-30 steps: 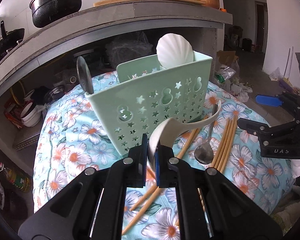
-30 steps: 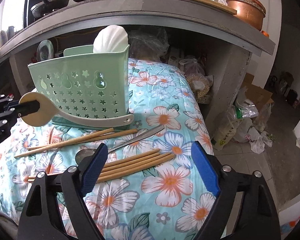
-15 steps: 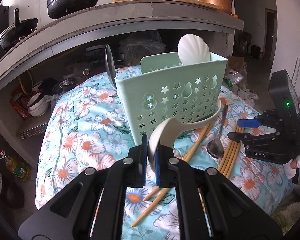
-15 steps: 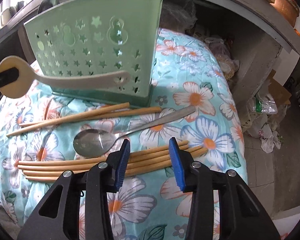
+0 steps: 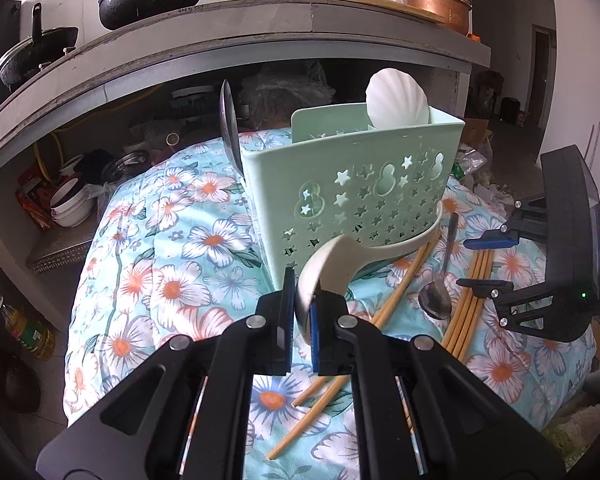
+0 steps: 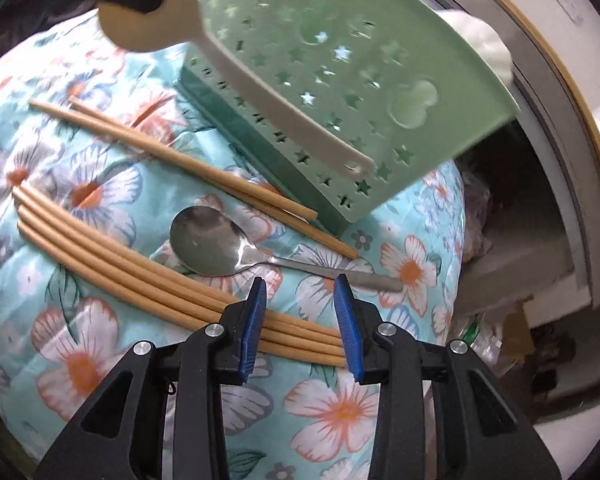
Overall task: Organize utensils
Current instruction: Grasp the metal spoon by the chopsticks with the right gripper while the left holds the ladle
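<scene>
My left gripper [image 5: 302,300] is shut on the bowl of a cream plastic spoon [image 5: 340,256], whose handle lies across the front of the mint green utensil holder [image 5: 360,192]. A white shell-shaped piece [image 5: 396,98] and a metal spoon [image 5: 228,120] stand in the holder. My right gripper [image 6: 300,292] hovers low over a bundle of several chopsticks [image 6: 120,264], its jaws closing. The chopsticks run under and between the pads, which do not press on them. A metal spoon [image 6: 208,240] lies just beyond the fingertips, and two more chopsticks [image 6: 180,160] lie by the holder [image 6: 340,60].
The floral cloth [image 5: 160,280] covers a small table that drops off at the left and front. Behind is a concrete shelf [image 5: 260,28] with black pots, bottles and a copper bowl; bowls [image 5: 70,204] are stacked beneath it. An oil bottle [image 5: 24,328] stands on the floor.
My right gripper has rolled, dropped toward the chopstick bundle and narrowed its jaws from wide apart. My left gripper, still clamped on the cream spoon, has drifted a little sideways.
</scene>
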